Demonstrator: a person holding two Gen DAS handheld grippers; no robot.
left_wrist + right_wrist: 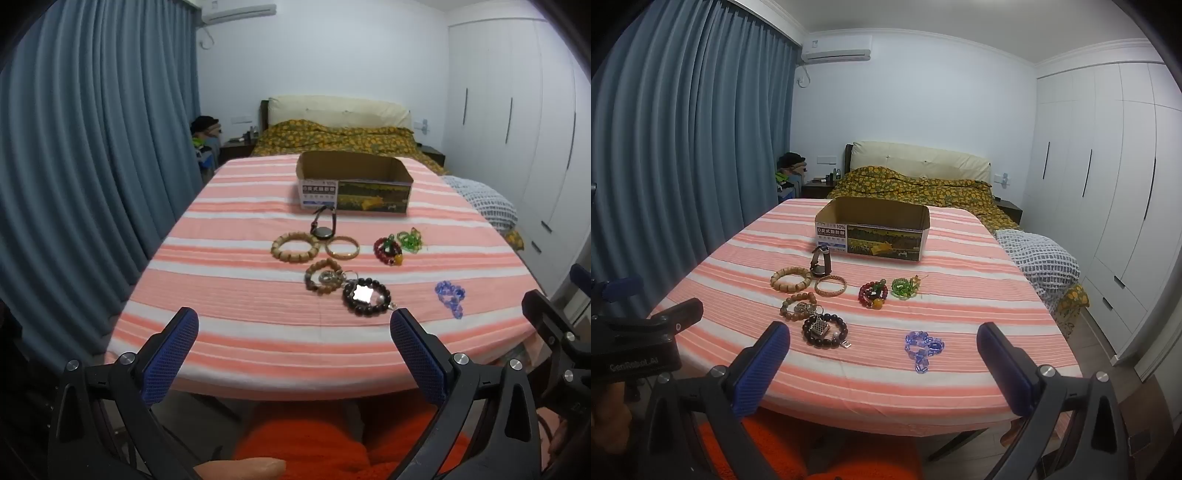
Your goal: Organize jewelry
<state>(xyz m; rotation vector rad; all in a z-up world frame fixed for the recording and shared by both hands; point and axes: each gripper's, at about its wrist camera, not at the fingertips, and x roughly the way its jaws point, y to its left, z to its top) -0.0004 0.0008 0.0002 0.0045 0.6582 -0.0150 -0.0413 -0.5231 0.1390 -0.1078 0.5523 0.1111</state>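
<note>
Several bracelets lie on a pink-striped table (240,325) (979,302): a pale wooden bead bracelet (294,246) (790,278), a gold bangle (342,247) (830,285), a red bead bracelet (387,249) (873,294), a green one (410,240) (904,287), a blue one (450,294) (923,349), a dark bead bracelet (366,296) (824,329) and a brown one with rings (325,280) (799,305). A watch (323,225) (820,262) stands before an open cardboard box (352,182) (873,229). My left gripper (294,332) and right gripper (882,345) hover open at the near edge, holding nothing.
Blue curtains (92,147) hang along the left. A bed with a yellow patterned cover (340,138) (923,188) stands behind the table, white wardrobes (1108,184) to the right. An orange cushioned seat (314,443) is under the near edge. The left gripper's body (635,343) shows in the right wrist view.
</note>
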